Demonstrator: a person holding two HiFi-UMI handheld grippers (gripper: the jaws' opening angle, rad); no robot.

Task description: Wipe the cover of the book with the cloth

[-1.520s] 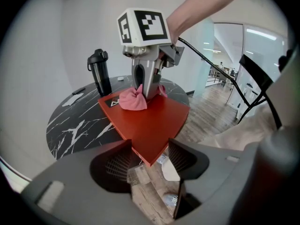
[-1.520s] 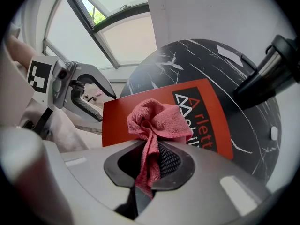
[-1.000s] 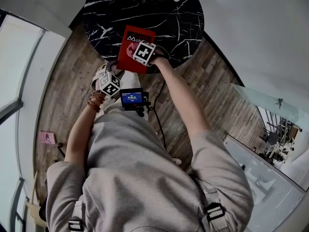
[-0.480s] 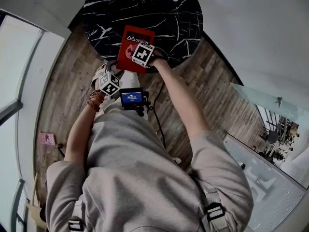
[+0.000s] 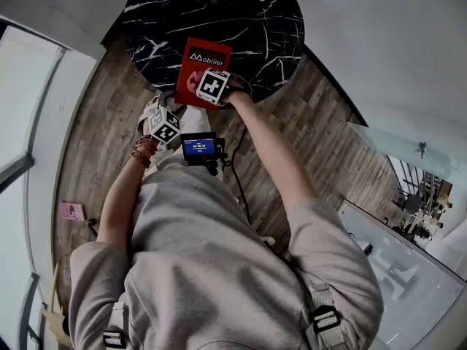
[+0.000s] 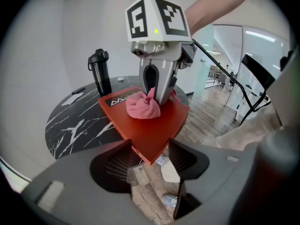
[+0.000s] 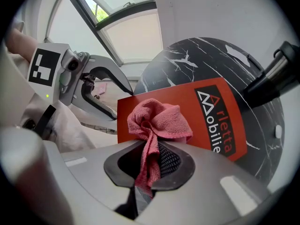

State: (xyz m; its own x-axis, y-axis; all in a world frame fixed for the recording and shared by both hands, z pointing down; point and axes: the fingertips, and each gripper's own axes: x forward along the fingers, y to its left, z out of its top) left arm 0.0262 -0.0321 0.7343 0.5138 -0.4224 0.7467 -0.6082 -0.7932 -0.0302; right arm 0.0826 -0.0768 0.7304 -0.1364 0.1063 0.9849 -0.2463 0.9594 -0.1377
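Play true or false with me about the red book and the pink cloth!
1. The right gripper pinches the pink cloth. True.
2. The book is blue. False: it is red.
3. The whole book lies on the table. False: one corner sticks out past the table's edge.
4. A black bottle stands on the table. True.
5. The left gripper holds the cloth. False: its jaws are apart at the book's corner.

Cloth [image 7: 159, 118] was pink, soft, nubby terry weave. Book [image 6: 150, 130] cover was smooth matt red; table [image 5: 241, 20] top was polished black stone, white-veined. Floor [image 5: 95, 144] was grained wood plank.
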